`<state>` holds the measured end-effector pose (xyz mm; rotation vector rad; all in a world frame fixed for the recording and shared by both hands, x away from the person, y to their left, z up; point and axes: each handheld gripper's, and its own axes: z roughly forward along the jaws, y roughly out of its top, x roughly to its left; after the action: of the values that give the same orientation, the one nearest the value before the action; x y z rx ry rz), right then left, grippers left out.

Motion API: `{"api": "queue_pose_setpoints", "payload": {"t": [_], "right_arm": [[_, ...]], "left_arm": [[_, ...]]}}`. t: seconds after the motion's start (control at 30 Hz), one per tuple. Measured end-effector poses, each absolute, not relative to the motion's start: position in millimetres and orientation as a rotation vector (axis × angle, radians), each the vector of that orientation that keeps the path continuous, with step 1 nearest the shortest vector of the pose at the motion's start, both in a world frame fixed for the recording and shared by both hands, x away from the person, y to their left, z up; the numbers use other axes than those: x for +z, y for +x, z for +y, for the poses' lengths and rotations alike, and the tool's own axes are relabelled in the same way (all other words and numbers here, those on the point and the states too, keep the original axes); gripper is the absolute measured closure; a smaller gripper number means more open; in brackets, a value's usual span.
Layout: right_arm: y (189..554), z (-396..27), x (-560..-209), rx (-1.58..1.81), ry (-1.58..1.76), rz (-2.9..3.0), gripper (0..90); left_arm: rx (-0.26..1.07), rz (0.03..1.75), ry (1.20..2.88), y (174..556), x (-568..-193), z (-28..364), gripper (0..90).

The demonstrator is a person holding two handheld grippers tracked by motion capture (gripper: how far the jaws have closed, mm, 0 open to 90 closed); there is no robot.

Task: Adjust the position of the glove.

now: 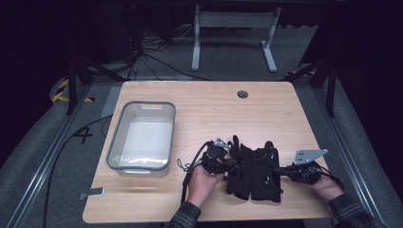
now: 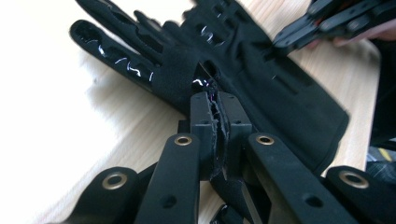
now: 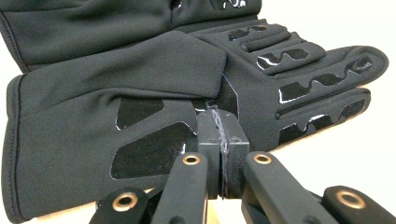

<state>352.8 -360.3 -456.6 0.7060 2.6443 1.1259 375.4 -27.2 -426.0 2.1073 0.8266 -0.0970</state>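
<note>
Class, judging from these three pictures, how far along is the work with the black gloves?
Done: both black gloves lie side by side on the table. In hand: the left gripper and right gripper are each shut at a glove's edge. Left: probably moving them; the grey bin holds no glove.

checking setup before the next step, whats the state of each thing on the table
left glove: flat on the table, edge pinched by the left tongs
right glove: flat beside the left glove, touching it, edge pinched by the right tongs
grey bin: upright, nothing in it, apart from the gloves
table: bare at the far side
</note>
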Motion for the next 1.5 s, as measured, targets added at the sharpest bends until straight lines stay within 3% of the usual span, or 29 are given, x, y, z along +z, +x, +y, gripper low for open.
{"api": "queue_pose_setpoints", "payload": {"t": [0.67,1.5], "right_arm": [[371.7,-341.9,-458.1,1.142,0.672,2.639,90.0],[377.1,-331.5,-458.9,1.155,0.643,2.648,90.0]], "left_arm": [[-0.146,0.75,2.051,393.3,-411.4,-42.4,86.6],[-0.194,0.658,2.127,396.3,-424.4,-99.5,84.5]]}}
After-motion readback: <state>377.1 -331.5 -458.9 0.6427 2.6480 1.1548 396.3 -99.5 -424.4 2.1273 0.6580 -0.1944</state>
